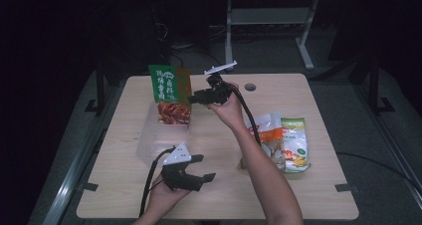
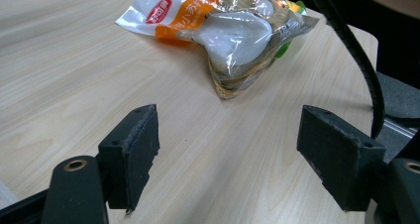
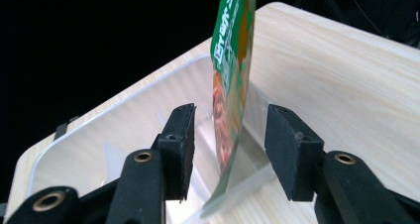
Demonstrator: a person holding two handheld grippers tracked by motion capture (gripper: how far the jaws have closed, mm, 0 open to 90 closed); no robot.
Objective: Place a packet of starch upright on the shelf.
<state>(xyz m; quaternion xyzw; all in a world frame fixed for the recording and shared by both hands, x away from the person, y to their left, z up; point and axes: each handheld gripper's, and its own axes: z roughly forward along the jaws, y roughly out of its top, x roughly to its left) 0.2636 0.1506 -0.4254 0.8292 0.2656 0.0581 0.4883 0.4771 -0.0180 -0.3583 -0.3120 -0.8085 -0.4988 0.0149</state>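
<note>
A green and orange snack packet (image 1: 170, 93) stands upright in a clear plastic container (image 1: 155, 138) at the table's left. My right gripper (image 1: 193, 97) is open at the packet's right edge. In the right gripper view the packet (image 3: 233, 60) hangs edge-on between the jaws of the right gripper (image 3: 230, 135), with a gap on each side; the container's rim (image 3: 124, 92) lies behind. Near the front edge my left gripper (image 1: 205, 167) stands open over bare table. In its own view the left gripper (image 2: 228, 135) is wide open, with a clear orange-printed food packet (image 2: 233, 30) lying ahead.
Two more packets (image 1: 281, 143) lie on the right half of the wooden table (image 1: 219, 195), beside the right forearm. A round hole (image 1: 250, 87) sits near the far edge. The right gripper's black cable (image 2: 356, 50) crosses behind the food packet.
</note>
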